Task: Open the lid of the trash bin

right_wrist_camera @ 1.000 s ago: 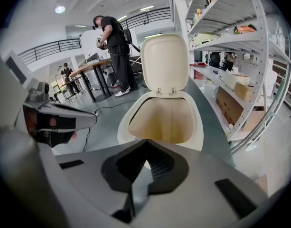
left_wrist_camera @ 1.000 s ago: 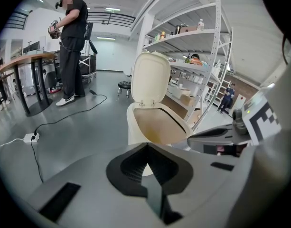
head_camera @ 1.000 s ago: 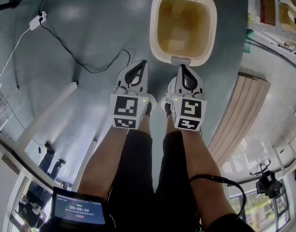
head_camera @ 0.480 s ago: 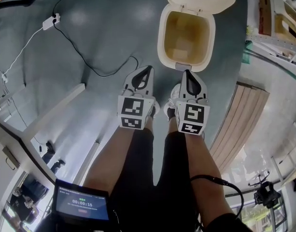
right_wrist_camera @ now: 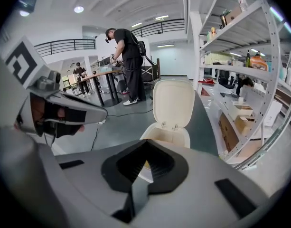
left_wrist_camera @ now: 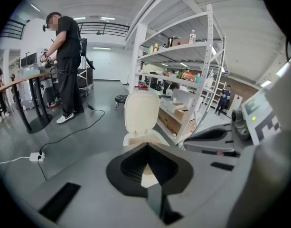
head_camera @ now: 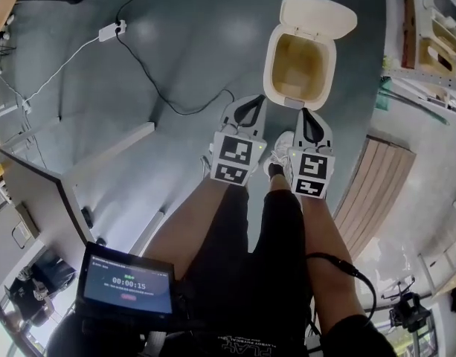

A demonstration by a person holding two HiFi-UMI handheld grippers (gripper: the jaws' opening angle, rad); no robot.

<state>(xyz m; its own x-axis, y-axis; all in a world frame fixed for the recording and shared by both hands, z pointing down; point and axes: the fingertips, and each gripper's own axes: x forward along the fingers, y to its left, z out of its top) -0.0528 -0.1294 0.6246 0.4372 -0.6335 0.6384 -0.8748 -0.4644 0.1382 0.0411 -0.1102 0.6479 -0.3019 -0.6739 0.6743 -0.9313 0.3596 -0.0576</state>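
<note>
The task looks done, as far as the pictures show. The trash bin stands on the floor with its lid swung up and tipped back on its hinge, and the tan inside is open to view. Nothing seems left to do but perhaps draw away, since no gripper is on the lid or the bin.

The left gripper has its jaws closed tip to tip. Only the teardrop gap behind the tips is open, and nothing is held in it. The right gripper is the same: tips together and empty.

Both are held side by side just short of the bin's near edge, pointing toward it and apart from it. The right one is nearer, close to the small grey pedal at the bin's foot. The left one sits off the bin's left corner.

Seen along the jaws, the bin lies straight ahead and a little beyond the tips in each gripper view — in the left gripper view the upright lid rises above the closed tips, and in the right gripper view the lid and rim do likewise above the tips.
</note>
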